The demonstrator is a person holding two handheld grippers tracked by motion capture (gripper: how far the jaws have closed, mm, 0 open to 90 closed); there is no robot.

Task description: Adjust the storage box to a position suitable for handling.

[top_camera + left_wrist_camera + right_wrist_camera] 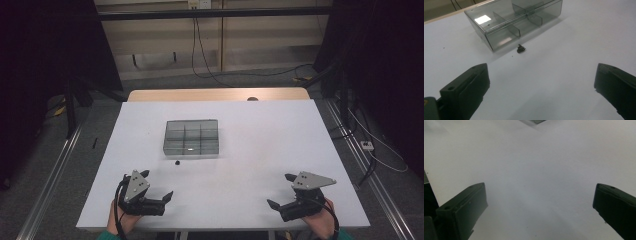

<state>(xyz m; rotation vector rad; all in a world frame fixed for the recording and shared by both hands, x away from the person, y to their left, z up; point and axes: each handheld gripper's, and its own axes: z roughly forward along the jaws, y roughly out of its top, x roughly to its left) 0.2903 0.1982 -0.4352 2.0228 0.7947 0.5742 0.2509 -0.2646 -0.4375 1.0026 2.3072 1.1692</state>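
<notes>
— Two grippers, both low at the near edge of the white table [260, 130]. What lies around them?

— Very little. The left gripper [159, 186] has its jaws spread wide with nothing between them, and so does the right gripper [282, 191]. Ahead of the left one lies a small black part [177, 162], alone on the bare tabletop, just in front of the near wall of a clear compartment box [191, 138].

— Touching the box?

— No, close beside it but apart. In the left gripper view the small black part [521, 48] sits a little off the box's [499, 37] near corner, and the open stretch of table between it and the jaws has nothing on it.

— And the right side?

— In the right gripper view, plain white table [536, 170] lies ahead of its spread jaws. The right gripper is well apart from both the box and the part.

— Anything in the box?

— Dividers split it into small cells; a bright glint shows on the floor of one near cell. I cannot tell whether any cell holds something.

— Any writing?

— None I can read. Beyond the table's far wooden edge [215, 94], cables [200, 55] trail over the floor by a pale wall.
</notes>
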